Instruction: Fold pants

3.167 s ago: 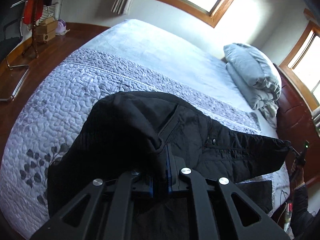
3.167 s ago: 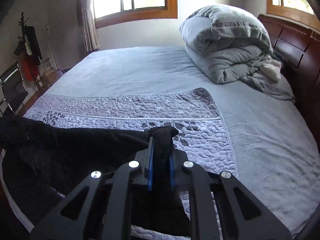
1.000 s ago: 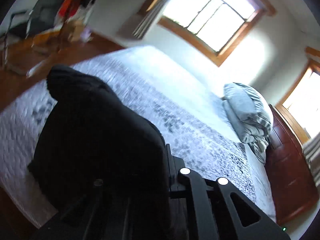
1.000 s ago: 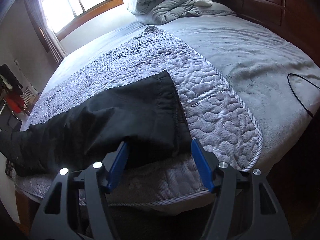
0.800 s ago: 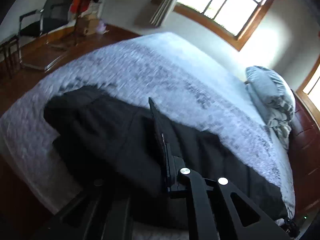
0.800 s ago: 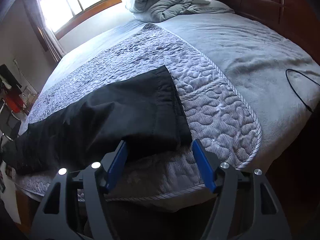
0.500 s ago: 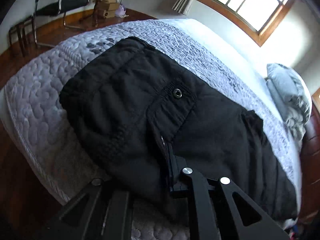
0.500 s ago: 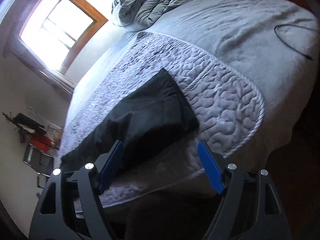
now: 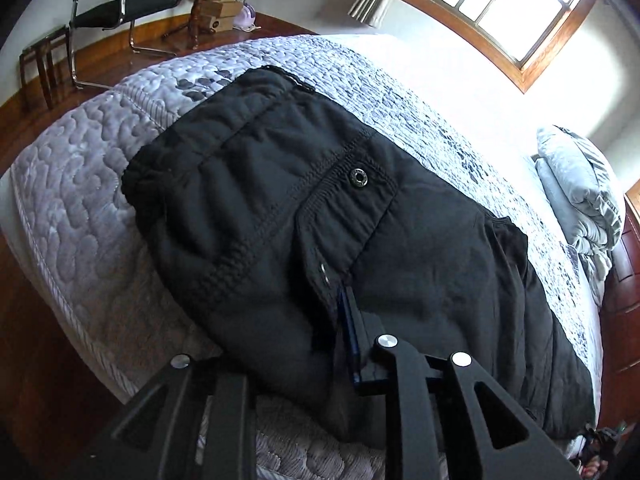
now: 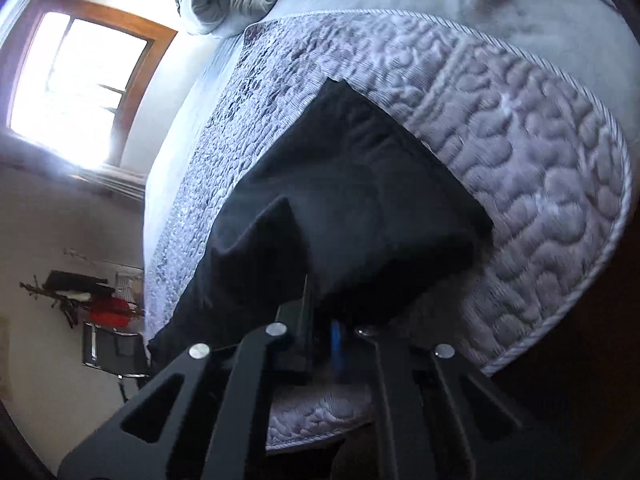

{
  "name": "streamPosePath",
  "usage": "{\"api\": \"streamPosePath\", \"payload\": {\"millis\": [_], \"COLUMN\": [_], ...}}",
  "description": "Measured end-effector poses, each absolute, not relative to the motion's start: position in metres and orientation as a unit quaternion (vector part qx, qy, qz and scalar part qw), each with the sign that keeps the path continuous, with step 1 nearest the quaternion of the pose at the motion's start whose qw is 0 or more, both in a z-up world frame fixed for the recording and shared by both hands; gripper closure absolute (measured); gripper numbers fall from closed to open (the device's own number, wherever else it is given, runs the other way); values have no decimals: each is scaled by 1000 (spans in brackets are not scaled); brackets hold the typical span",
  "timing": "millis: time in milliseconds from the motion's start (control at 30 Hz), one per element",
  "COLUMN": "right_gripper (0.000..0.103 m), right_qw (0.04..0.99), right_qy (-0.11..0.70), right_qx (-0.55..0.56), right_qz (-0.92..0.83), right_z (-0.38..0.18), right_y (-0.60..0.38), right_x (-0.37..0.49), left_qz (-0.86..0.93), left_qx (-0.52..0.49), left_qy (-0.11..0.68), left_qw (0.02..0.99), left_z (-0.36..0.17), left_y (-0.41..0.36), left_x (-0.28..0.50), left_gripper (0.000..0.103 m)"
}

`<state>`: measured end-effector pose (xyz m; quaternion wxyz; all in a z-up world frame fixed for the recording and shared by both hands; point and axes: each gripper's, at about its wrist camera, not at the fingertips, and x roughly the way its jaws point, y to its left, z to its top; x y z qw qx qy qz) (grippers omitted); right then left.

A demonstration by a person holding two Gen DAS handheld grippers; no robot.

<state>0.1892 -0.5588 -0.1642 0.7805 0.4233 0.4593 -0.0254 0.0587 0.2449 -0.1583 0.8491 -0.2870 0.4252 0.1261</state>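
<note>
Black pants lie along the near edge of the bed on a quilted lilac runner. The waistband with its snap button faces the left wrist view. My left gripper is shut on the waist fabric near the fly; its left finger is hidden under the cloth. In the right wrist view the pant leg ends lie on the runner. My right gripper is shut on a raised fold of the leg hem at the bed's edge.
A folded grey duvet lies at the head of the bed beside a dark wooden headboard. A black chair and a coat stand stand on the wooden floor to the left. Windows are behind the bed.
My left gripper has laid the waist end down flat on the runner and still holds it. My right gripper, open around the hem before, has moved in, tilted and closed on the leg fabric.
</note>
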Motion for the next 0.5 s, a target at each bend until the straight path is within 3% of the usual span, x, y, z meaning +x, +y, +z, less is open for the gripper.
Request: {"api": "streamPosePath", "payload": {"millis": [100,200,300,400,500], "right_gripper": [100,101,101,101,100], "right_qw": [814,866,886,876,819], "right_qy": [425,327,275,341,452], "right_qx": [395,355,327,327,354], "right_qz": [22,131,180,96,-1], "right_z": [-118,-55,-28,-67,-147], "right_y": [-542,-520,-514,-532,-555], "right_x": [223,232,219,207,199], "left_qz": [130,134,135,135,135], "left_qx": [-303,-322,-328,-322,-315], "left_qy": [421,412,410,418,424], "left_qw": [845,842,840,839,838], "left_z": [-161,-165,-167,-167,-167], "left_y": [246,249,249,249,249], "left_x": [62,58,56,59,62], "left_gripper": [82,81,81,81,80]}}
